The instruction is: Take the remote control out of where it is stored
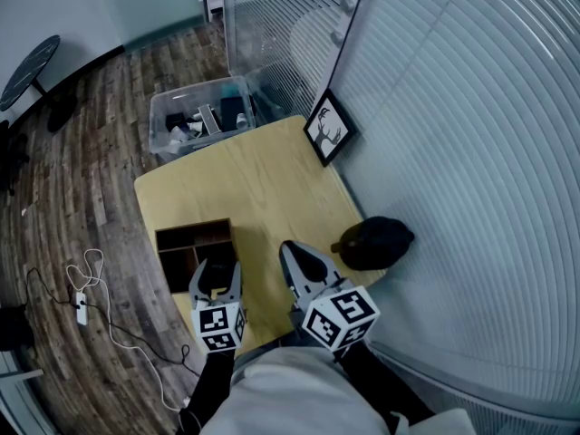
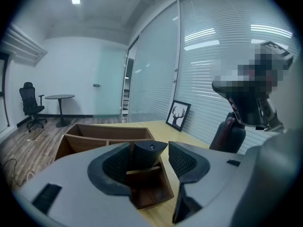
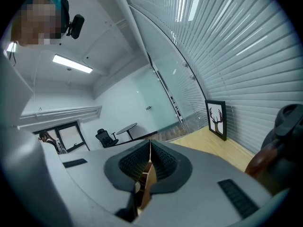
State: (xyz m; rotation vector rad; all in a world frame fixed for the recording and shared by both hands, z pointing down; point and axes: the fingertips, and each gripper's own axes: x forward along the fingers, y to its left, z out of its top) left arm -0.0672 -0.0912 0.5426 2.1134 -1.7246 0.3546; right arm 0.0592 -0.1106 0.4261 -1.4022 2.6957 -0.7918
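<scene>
A dark remote control [image 2: 145, 154] stands upright in the near compartment of a brown wooden organizer box [image 1: 181, 236] at the table's left front edge. My left gripper [image 1: 217, 270] hangs over that compartment, open, with its jaws on either side of the remote's top end [image 1: 217, 279]. In the left gripper view [image 2: 150, 161] the left pad is close against the remote and a gap shows at the right pad. My right gripper [image 1: 289, 248] is over the bare tabletop to the right of the box, shut and holding nothing, as the right gripper view [image 3: 149, 157] also shows.
A black bag [image 1: 373, 243] sits at the light wood table's [image 1: 263, 179] right edge by the blinds. A framed deer picture [image 1: 329, 127] leans at the far right corner. A clear plastic bin [image 1: 201, 116] and a white cable [image 1: 91, 288] lie on the floor.
</scene>
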